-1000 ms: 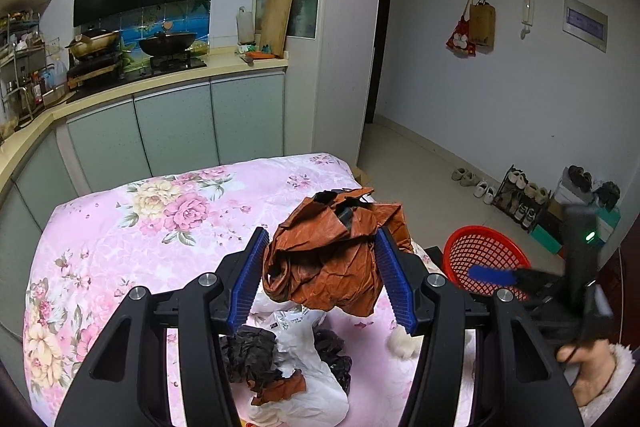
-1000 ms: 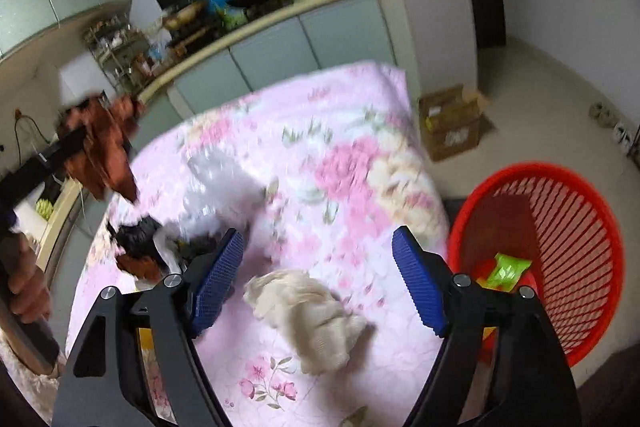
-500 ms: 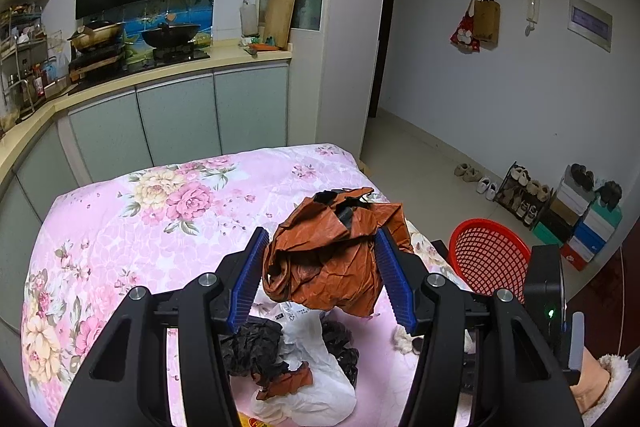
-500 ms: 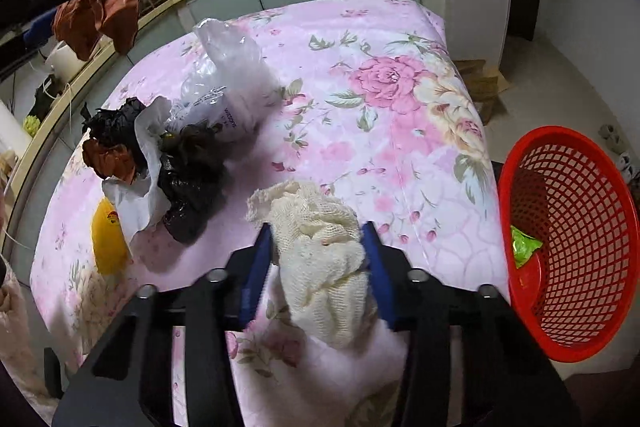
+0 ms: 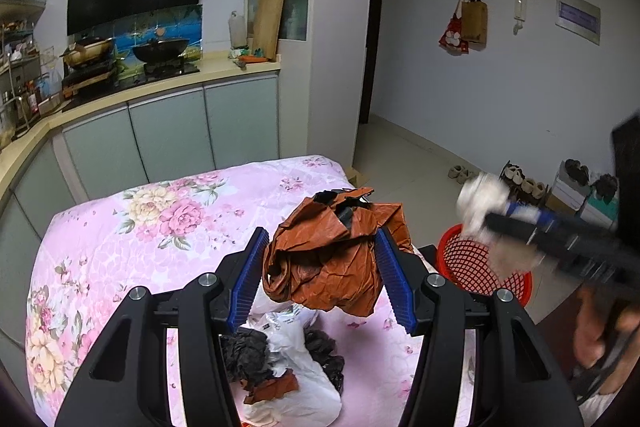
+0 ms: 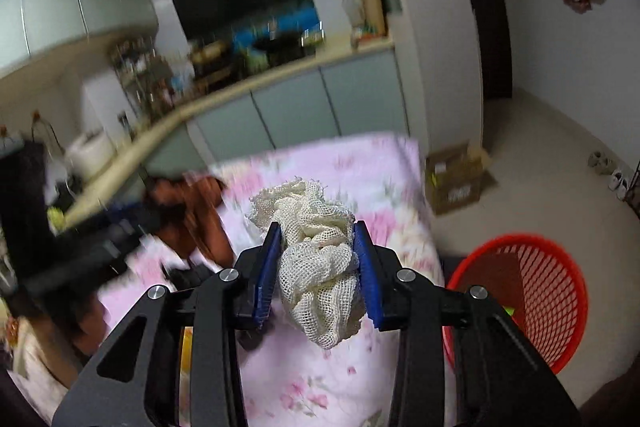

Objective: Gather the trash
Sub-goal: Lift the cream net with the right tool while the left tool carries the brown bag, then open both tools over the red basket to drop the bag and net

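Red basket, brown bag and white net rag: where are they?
red basket (image 6: 560, 291): right wrist view, mesh wall.
brown bag (image 5: 332, 267): left wrist view, crumpled middle.
white net rag (image 6: 320, 267): right wrist view, bunched middle.

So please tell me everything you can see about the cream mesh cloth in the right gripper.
The cream mesh cloth is an open-weave net fabric, off-white, crumpled into a loose wad. The right gripper, whose jaws have just been closing, pinches it at the middle between its blue pads. One end bunches above the pads, the other hangs below. It is lifted clear of the pink floral table cover.
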